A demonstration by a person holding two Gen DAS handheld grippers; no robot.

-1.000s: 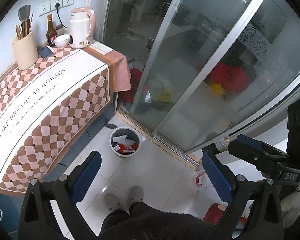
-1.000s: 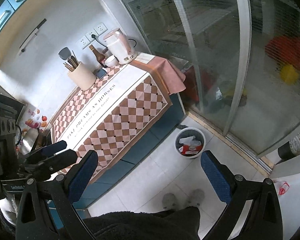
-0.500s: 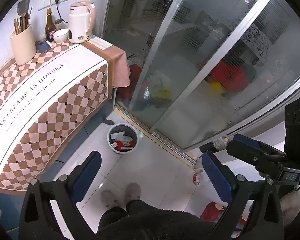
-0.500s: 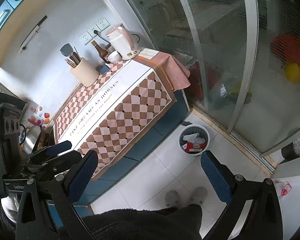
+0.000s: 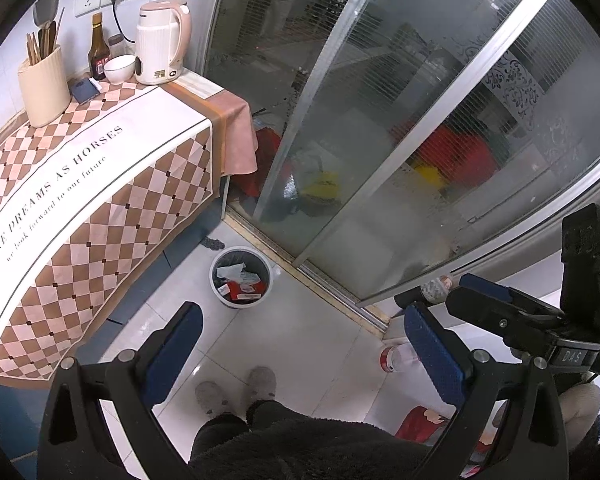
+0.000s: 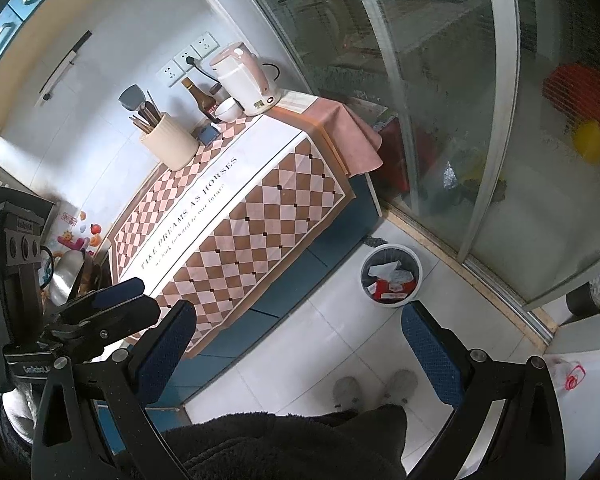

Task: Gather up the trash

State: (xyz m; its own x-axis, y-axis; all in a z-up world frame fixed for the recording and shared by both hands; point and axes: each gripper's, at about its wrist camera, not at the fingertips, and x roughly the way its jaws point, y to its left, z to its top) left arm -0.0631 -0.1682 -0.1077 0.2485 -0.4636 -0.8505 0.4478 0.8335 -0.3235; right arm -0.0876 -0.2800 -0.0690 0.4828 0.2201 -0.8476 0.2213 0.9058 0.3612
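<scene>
Well below both spread hand-held grippers (image 5: 300, 344) (image 6: 298, 342), trash bin (image 5: 241, 276) (image 6: 391, 276) on floor.

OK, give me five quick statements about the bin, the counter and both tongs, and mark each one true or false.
1. The round white waste bin on the floor already holds paper and red wrappers. True.
2. The left tongs are shut on a wrapper. False: they are open and empty.
3. The pink-and-white electric kettle stands on the checked brown-and-pink tablecloth. True.
4. The small white bowl lies in the bin. False: it sits on the counter beside the kettle.
5. The right tongs grip the dark glass bottle. False: they are open, and the bottle stands on the counter.
</scene>
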